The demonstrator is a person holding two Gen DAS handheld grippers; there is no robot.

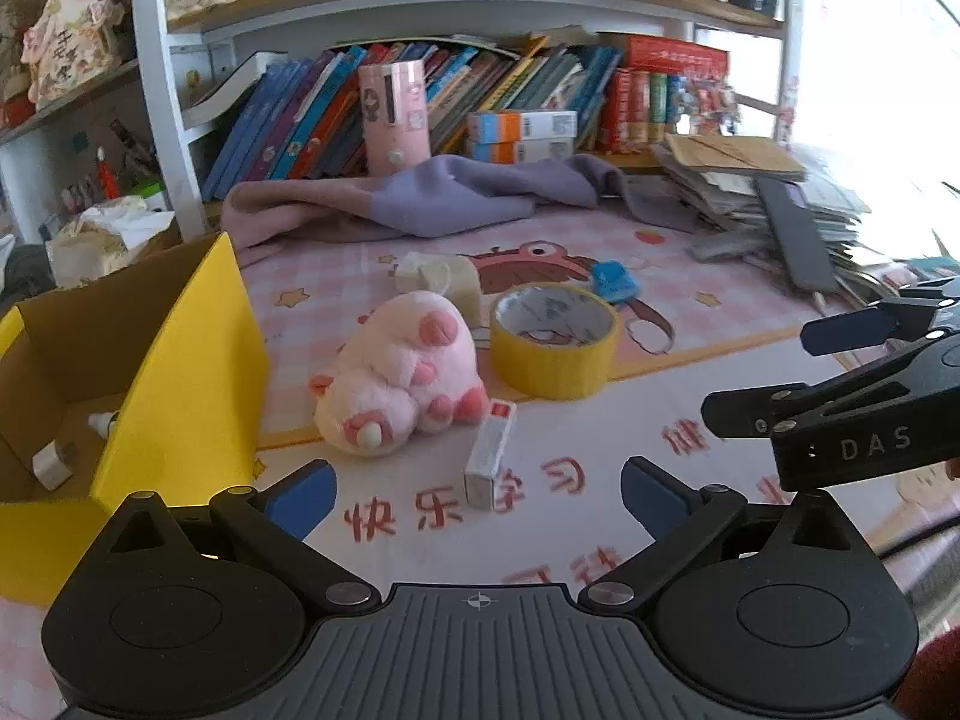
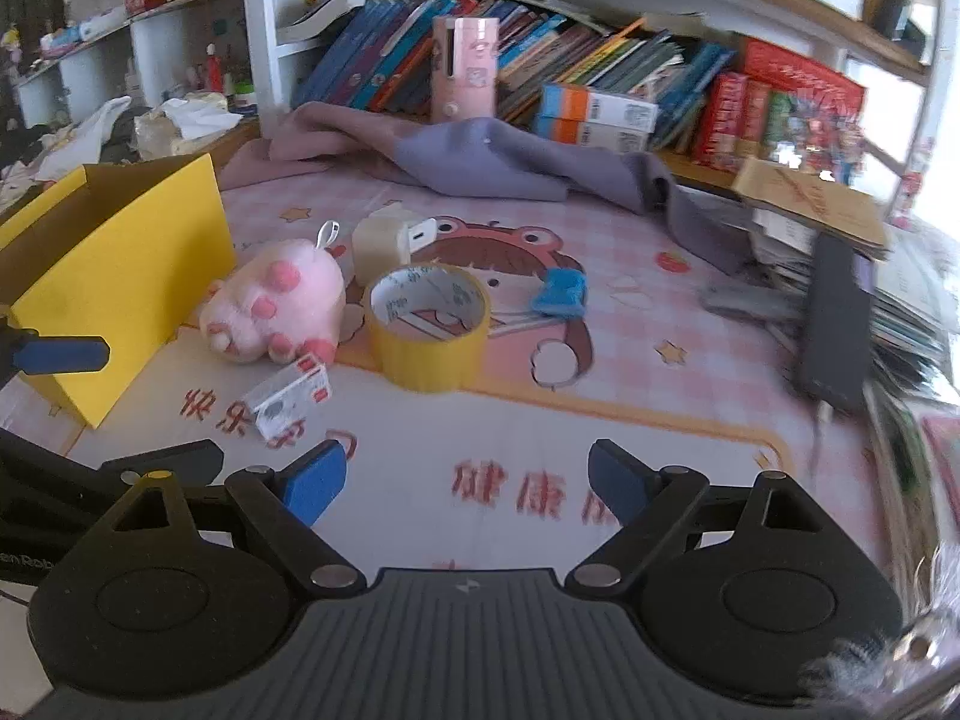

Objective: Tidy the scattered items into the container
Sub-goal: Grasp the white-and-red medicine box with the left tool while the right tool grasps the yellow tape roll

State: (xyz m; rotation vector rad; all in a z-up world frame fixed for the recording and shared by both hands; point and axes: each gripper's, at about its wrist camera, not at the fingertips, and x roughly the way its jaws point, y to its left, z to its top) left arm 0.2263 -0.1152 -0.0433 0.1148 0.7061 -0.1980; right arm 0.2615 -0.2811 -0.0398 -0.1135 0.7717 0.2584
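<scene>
A yellow cardboard box (image 1: 186, 372) stands open at the left, with small white items inside; it also shows in the right wrist view (image 2: 138, 258). A pink plush paw (image 1: 402, 372) (image 2: 276, 306), a yellow tape roll (image 1: 555, 339) (image 2: 429, 327), a small white-and-red carton (image 1: 491, 462) (image 2: 291, 399), a cream block (image 1: 441, 282) (image 2: 384, 243) and a blue clip (image 1: 613, 282) (image 2: 559, 294) lie on the mat. My left gripper (image 1: 477, 495) is open and empty just before the carton. My right gripper (image 2: 465, 483) is open and empty, nearer than the tape; it also shows in the left wrist view (image 1: 786, 372).
A purple cloth (image 1: 420, 204) lies bunched at the back of the mat. A shelf of books (image 1: 480, 96) stands behind it with a pink cylinder (image 1: 393, 114). A stack of papers and a black bar (image 1: 792, 234) sit at the right.
</scene>
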